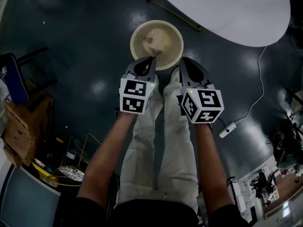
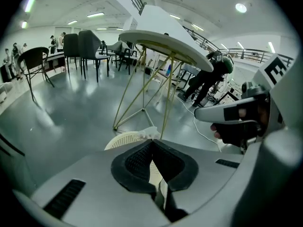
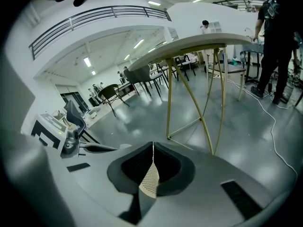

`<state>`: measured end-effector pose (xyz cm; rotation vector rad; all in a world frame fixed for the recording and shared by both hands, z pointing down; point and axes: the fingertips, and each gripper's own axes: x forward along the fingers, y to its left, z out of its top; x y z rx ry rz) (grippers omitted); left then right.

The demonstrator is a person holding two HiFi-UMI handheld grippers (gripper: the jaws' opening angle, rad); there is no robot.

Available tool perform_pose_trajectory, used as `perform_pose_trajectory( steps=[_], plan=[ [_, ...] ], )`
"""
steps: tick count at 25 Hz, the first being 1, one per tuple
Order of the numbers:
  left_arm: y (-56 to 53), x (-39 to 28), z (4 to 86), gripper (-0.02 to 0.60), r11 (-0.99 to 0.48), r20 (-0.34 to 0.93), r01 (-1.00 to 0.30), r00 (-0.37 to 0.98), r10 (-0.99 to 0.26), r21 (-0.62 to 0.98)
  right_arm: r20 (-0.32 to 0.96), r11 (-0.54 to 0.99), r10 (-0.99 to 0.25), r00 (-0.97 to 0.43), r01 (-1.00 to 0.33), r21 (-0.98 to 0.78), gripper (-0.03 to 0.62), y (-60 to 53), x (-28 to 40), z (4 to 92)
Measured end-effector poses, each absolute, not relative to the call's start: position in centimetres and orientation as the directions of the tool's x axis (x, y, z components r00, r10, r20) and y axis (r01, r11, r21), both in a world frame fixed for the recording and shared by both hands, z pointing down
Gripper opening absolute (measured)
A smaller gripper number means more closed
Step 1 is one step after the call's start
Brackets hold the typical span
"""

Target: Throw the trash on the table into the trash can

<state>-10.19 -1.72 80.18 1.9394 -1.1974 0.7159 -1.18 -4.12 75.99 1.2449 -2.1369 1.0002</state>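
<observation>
In the head view a beige wicker trash can (image 1: 156, 44) stands on the dark floor in front of the person's legs, with crumpled pale trash (image 1: 152, 42) inside it. My left gripper (image 1: 152, 59) hangs over the can's near rim, shut and holding nothing. Just right of the can, my right gripper (image 1: 182, 60) is also shut and empty. In the left gripper view the closed left gripper (image 2: 152, 144) points at the trash can (image 2: 124, 140), where white paper (image 2: 150, 132) shows. The right gripper (image 3: 152, 148) in its own view has the basket weave (image 3: 150, 181) showing below its tips.
A white round table (image 1: 227, 8) on thin gold legs (image 2: 143, 86) stands just beyond the can. A power strip (image 1: 227, 129) with a white cable lies on the floor at the right. Cardboard boxes (image 1: 23, 122) and clutter sit at the left. Chairs (image 2: 80, 46) and people stand farther off.
</observation>
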Motion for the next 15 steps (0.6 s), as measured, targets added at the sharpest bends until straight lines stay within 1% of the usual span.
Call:
perform_pose_trajectory(
  steps=[6,11,15],
  plan=[
    [-1.3,-10.6,84.0,0.015,-0.279,0.782,-0.914,0.399,-0.478,0.295,0.714,0.321,-0.515,-0.474,-0.879,-0.352,0.021,-3.5,-1.2,79.3],
    [-2.0,-11.4,86.6,0.017,-0.297,0.785,-0.915,0.391,-0.479,0.274,0.721,0.312,-0.507,-0.473,-0.88,-0.357,0.021,-3.4,-1.7,81.4],
    [-2.5,-11.2,88.6,0.017,-0.3,0.794,-0.907,0.407,-0.452,0.295,0.724,0.311,-0.499,-0.476,-0.879,-0.363,0.021,-3.3,-1.7,82.8]
  ],
)
